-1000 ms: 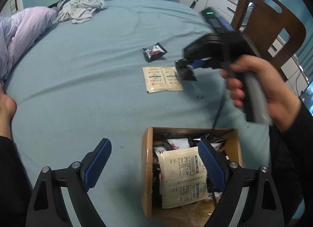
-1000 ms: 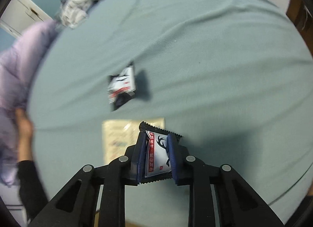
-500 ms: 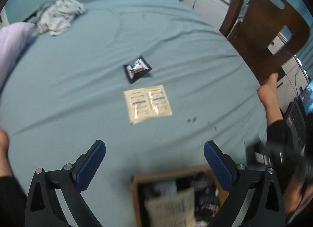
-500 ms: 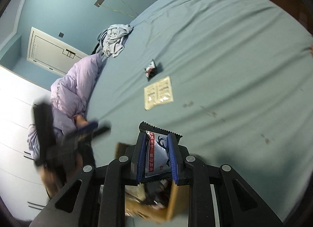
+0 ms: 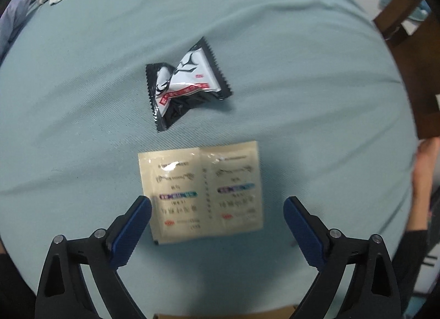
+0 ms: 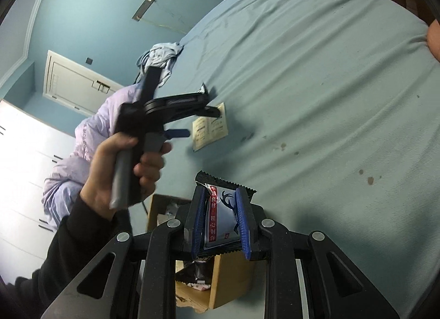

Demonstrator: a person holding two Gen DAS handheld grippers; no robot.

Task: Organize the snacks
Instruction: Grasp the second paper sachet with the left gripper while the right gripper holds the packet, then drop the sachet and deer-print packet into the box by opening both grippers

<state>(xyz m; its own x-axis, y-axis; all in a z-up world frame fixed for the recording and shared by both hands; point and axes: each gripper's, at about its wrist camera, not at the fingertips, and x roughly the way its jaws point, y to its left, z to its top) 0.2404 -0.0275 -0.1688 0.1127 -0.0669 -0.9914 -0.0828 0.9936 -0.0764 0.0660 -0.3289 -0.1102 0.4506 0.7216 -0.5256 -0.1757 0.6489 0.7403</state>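
**Two wrist views over one bed**

The left wrist camera looks steeply down, close above the beige twin sachet (image 5: 202, 191) on the blue sheet (image 5: 302, 85). The right wrist camera sits farther back above the cardboard box (image 6: 228, 275), facing across the bed toward the wall. Both views share the sachet and sheet.

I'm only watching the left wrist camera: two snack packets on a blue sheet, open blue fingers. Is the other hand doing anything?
Observer: Yes. The right gripper is shut on a black-and-white packet, like the one you see.
Operator: Where will it go?
Observer: Probably into the wooden box just below that gripper; it already holds packets.
Operator: And my gripper?
Observer: The right view shows the left gripper hovering above the beige sachet, jaws open.
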